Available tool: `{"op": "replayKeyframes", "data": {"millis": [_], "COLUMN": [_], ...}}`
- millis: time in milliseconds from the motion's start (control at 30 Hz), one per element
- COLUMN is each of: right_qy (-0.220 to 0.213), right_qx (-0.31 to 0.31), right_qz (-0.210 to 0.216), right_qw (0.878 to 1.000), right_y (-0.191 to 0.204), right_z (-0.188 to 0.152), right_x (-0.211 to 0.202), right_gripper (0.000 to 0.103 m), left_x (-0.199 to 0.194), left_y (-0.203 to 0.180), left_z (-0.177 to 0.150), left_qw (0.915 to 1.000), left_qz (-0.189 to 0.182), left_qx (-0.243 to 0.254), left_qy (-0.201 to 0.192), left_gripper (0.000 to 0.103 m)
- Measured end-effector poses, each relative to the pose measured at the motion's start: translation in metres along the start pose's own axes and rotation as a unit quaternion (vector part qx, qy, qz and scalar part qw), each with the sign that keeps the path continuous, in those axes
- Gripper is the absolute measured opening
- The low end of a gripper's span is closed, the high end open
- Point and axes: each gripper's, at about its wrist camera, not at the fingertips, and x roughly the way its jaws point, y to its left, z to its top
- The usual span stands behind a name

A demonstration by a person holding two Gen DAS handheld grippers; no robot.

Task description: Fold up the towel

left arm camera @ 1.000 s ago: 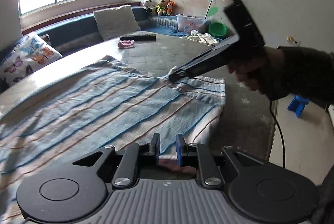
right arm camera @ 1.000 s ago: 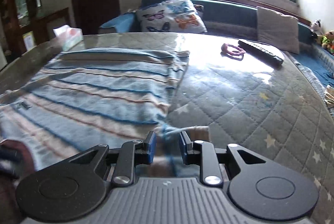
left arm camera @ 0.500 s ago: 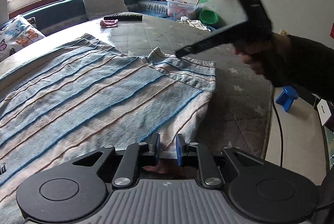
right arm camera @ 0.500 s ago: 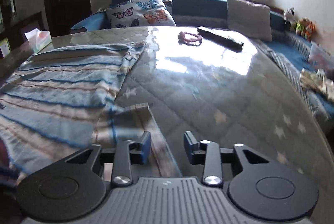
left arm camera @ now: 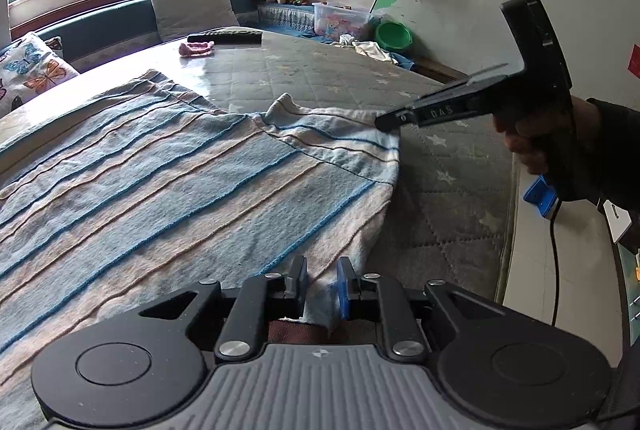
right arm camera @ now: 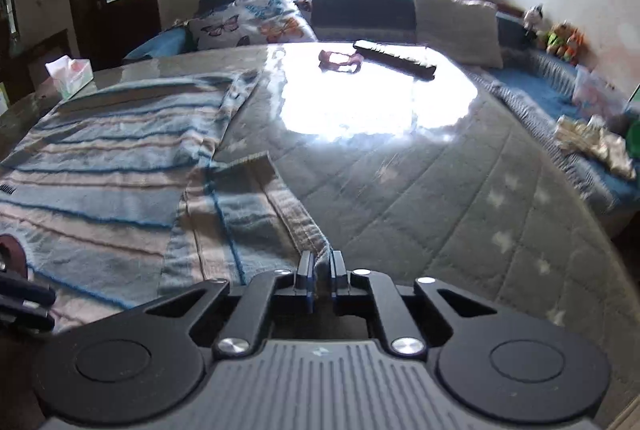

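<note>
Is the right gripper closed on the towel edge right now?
Yes, in the right wrist view the right gripper has its jaws nearly together with the striped towel's hemmed edge pinched between them.

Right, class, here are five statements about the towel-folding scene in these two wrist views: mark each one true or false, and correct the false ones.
1. The left gripper is shut on the striped towel. True.
2. The right gripper is open, holding nothing. False: it is shut on a towel edge.
3. The towel is red with dots. False: it has blue and beige stripes.
4. A remote control lies on the table beyond the towel. True.
5. The tissue box sits on top of the towel. False: it stands beyond the towel's far corner.
</note>
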Motion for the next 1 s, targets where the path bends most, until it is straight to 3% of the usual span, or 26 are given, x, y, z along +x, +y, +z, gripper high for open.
{"op": "replayKeyframes", "data": {"millis": [100, 233, 433, 567, 700, 867, 1000], "right_qy": [-0.016, -0.004, -0.044, -0.077, -0.084, -0.058, -0.022], "right_qx": [0.001, 0.024, 0.018, -0.009, -0.051, -0.089, -0.101], "right_qz": [-0.015, -0.012, 0.008, 0.057, 0.111, 0.159, 0.189], "right_qw": [1.000, 1.000, 0.999, 0.995, 0.989, 0.981, 0.976], "right_y": [-0.005, -0.010, -0.001, 0.028, 0.068, 0.114, 0.131], "right_z": [0.006, 0.001, 0.014, 0.032, 0.039, 0.033, 0.024], "right_x": [-0.001, 0.009, -0.023, -0.050, -0.055, -0.036, -0.023], "right_gripper": [0.006, 0.006, 0.006, 0.006, 0.006, 0.007, 0.014], "left_x": [0.006, 0.006, -0.013, -0.024, -0.037, -0.049, -0.052], "left_y": [-0.003, -0.004, 0.011, 0.021, 0.030, 0.040, 0.042], "left_z": [0.002, 0.004, 0.008, 0.007, 0.002, -0.005, -0.008], "left_qw": [1.0000, 0.9999, 0.9986, 0.9969, 0.9946, 0.9919, 0.9909], "left_qz": [-0.003, -0.002, 0.019, 0.041, 0.060, 0.078, 0.082], "left_qx": [-0.004, -0.012, -0.041, -0.057, -0.073, -0.088, -0.096], "left_qy": [-0.005, -0.009, -0.028, -0.035, -0.042, -0.048, -0.046], "left_gripper": [0.017, 0.017, 0.018, 0.018, 0.018, 0.018, 0.018]}}
